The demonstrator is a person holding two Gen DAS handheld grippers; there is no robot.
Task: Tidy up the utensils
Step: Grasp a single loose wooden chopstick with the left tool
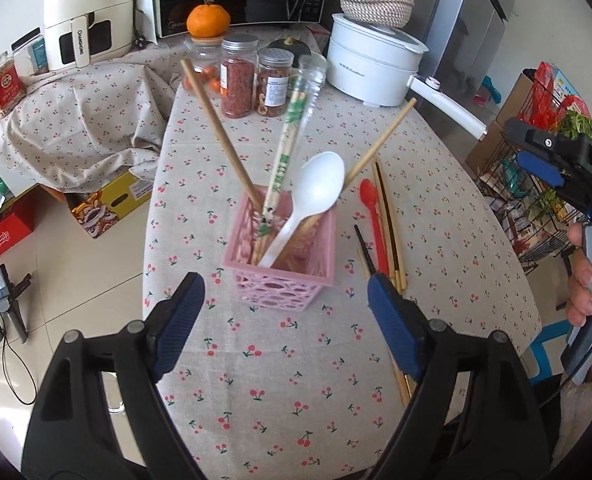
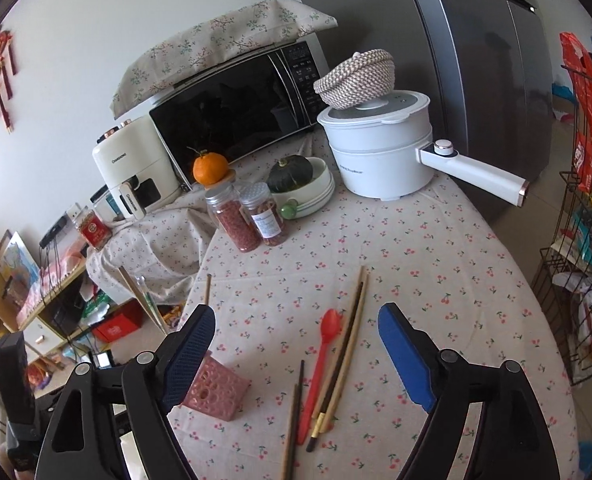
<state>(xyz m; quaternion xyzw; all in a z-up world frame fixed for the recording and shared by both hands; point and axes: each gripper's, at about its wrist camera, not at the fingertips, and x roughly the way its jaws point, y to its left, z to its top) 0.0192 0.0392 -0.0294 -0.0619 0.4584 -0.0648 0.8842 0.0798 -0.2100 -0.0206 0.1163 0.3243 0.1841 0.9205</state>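
Observation:
A pink perforated holder (image 1: 282,262) stands on the cherry-print tablecloth (image 1: 280,380). It holds a white plastic spoon (image 1: 316,190), wooden chopsticks (image 1: 220,136) and a wrapped chopstick pair (image 1: 286,148). To its right lie a red spoon (image 1: 372,208) and several loose chopsticks (image 1: 392,232). My left gripper (image 1: 286,320) is open and empty, just in front of the holder. In the right wrist view my right gripper (image 2: 296,350) is open and empty above the red spoon (image 2: 320,356) and the loose chopsticks (image 2: 346,344); the holder (image 2: 216,390) is at its left finger.
Two spice jars (image 2: 252,216), an orange (image 2: 210,168), a squash in a bowl (image 2: 296,184), a white electric pot (image 2: 380,152) with a long handle and a microwave (image 2: 236,108) stand at the table's far end. A wire rack (image 2: 584,240) stands right of the table.

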